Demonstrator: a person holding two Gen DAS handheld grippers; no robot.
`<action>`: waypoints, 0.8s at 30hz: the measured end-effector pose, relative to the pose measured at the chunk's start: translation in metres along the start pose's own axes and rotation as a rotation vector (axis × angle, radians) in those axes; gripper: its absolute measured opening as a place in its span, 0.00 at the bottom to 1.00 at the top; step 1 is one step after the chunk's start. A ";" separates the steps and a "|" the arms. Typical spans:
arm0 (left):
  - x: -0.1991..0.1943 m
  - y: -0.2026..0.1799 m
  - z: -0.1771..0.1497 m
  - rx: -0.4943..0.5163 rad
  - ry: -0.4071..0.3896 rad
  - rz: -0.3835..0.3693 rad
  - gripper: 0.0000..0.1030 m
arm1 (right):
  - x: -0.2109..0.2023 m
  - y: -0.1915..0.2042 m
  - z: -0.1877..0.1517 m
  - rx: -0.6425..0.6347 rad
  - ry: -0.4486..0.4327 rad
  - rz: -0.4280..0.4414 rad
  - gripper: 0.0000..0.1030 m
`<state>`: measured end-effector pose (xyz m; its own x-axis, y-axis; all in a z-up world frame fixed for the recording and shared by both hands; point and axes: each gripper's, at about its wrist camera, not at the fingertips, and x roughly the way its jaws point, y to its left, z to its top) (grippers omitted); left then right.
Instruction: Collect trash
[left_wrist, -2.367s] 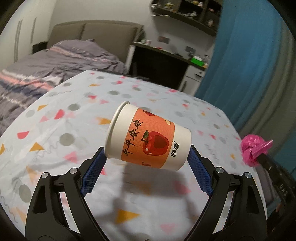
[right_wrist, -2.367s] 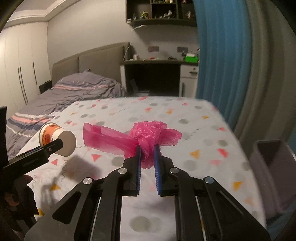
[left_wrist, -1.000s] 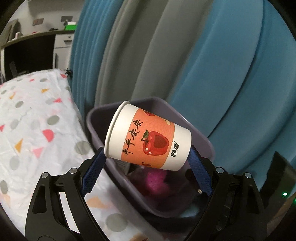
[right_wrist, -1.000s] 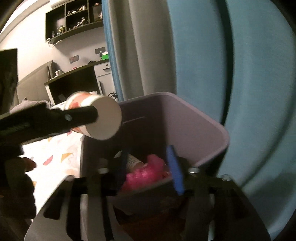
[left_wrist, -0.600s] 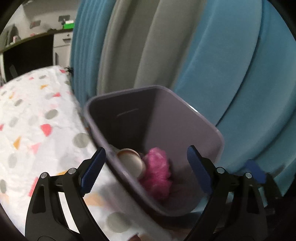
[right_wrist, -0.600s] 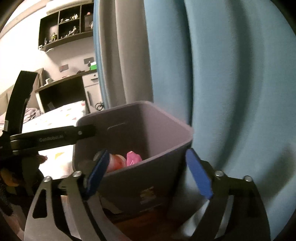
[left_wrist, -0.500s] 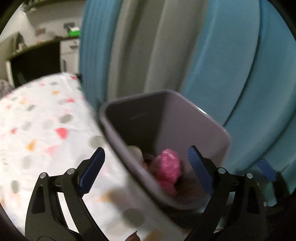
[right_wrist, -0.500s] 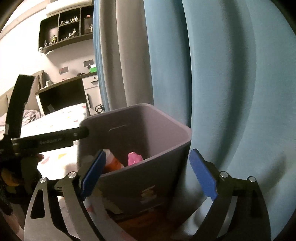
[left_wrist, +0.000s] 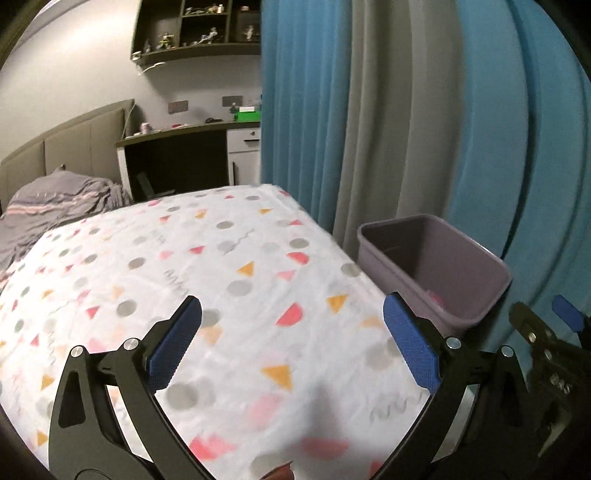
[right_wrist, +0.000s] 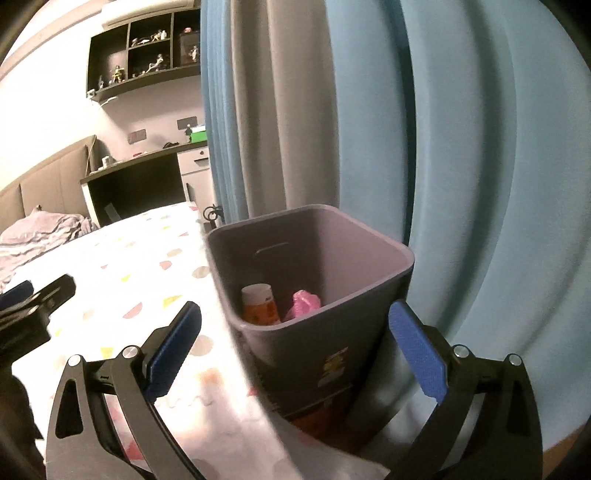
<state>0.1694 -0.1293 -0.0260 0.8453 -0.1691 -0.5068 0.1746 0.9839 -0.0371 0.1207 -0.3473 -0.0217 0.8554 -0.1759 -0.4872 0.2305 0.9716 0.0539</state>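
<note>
Left hand-held gripper (left_wrist: 291, 339) wide, holding nothing, over the bench (left_wrist: 229, 280). Right hand-held gripper (right_wrist: 295, 339) wide too, beside the bin (right_wrist: 369, 332). Cup (right_wrist: 260, 304) and pink bag (right_wrist: 303, 303) inside.

A dim bedroom with pale walls holds a bed with a padded headboard (left_wrist: 74, 136) and rumpled grey bedding (left_wrist: 55, 199), a dark desk (left_wrist: 173, 162), figurine-filled wall shelves (left_wrist: 199, 29), and blue-and-grey curtains (left_wrist: 388, 110).
</note>
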 end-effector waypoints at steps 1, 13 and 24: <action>-0.007 0.006 -0.004 -0.002 0.004 -0.003 0.94 | -0.005 0.006 -0.001 -0.002 -0.004 -0.003 0.95; -0.069 0.054 -0.037 -0.009 -0.026 0.091 0.94 | -0.055 0.065 -0.014 -0.090 -0.058 0.009 0.95; -0.111 0.081 -0.046 -0.050 -0.075 0.102 0.94 | -0.098 0.097 -0.023 -0.115 -0.096 0.021 0.95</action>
<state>0.0667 -0.0282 -0.0123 0.8931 -0.0697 -0.4443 0.0616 0.9976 -0.0326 0.0489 -0.2319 0.0113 0.9011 -0.1645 -0.4013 0.1622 0.9859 -0.0399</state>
